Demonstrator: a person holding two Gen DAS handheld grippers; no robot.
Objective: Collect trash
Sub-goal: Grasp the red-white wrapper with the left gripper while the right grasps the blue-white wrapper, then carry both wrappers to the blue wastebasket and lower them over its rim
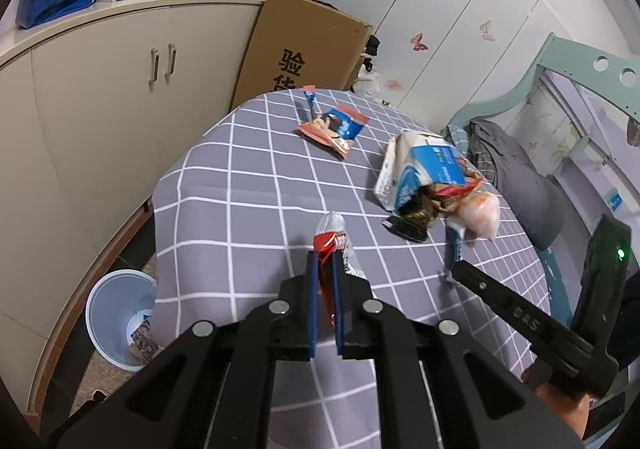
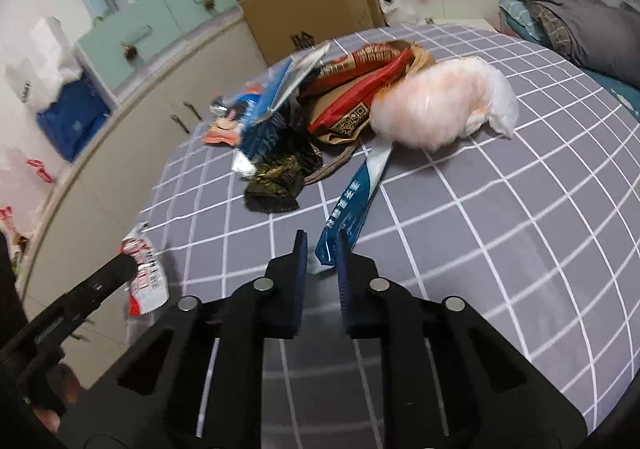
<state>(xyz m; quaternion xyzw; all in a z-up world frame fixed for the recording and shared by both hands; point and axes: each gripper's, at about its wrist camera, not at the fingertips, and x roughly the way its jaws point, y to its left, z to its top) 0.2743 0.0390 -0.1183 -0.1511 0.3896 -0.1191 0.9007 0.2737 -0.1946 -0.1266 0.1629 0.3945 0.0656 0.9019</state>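
Two hand-held grippers work over a bed (image 1: pixel 248 185) covered in a grey sheet with white grid lines, where snack litter lies scattered. The left gripper (image 1: pixel 327 249) has its jaws pinched nearly shut on a red and silver wrapper (image 1: pixel 334 239), lifted off the sheet; its long axis runs along the fingers, with the crumpled silver end poking out past the tips toward the far side of the bed. The right gripper (image 2: pixel 322 249) has its jaws close together around the near end of a long blue sachet (image 2: pixel 352 201), and they look shut on it, though the hold is only on the very end. That sachet lies flat on the sheet, its long axis pointing away from the gripper toward a puffy pink and white plastic bag (image 2: pixel 440 105), its far tip tucked just beside that bag. Beyond sits a heap of wrappers (image 2: pixel 320 89). A pale blue bin (image 1: pixel 120 317) stands on the floor by the bed's left edge, already holding some scraps. In my judgement the main risk is the sachet slipping from so shallow a pinch as it is lifted, or its far end dragging the light bag along. The thin wrapper could also slide free on the way to the bin and fall to the floor beside it.
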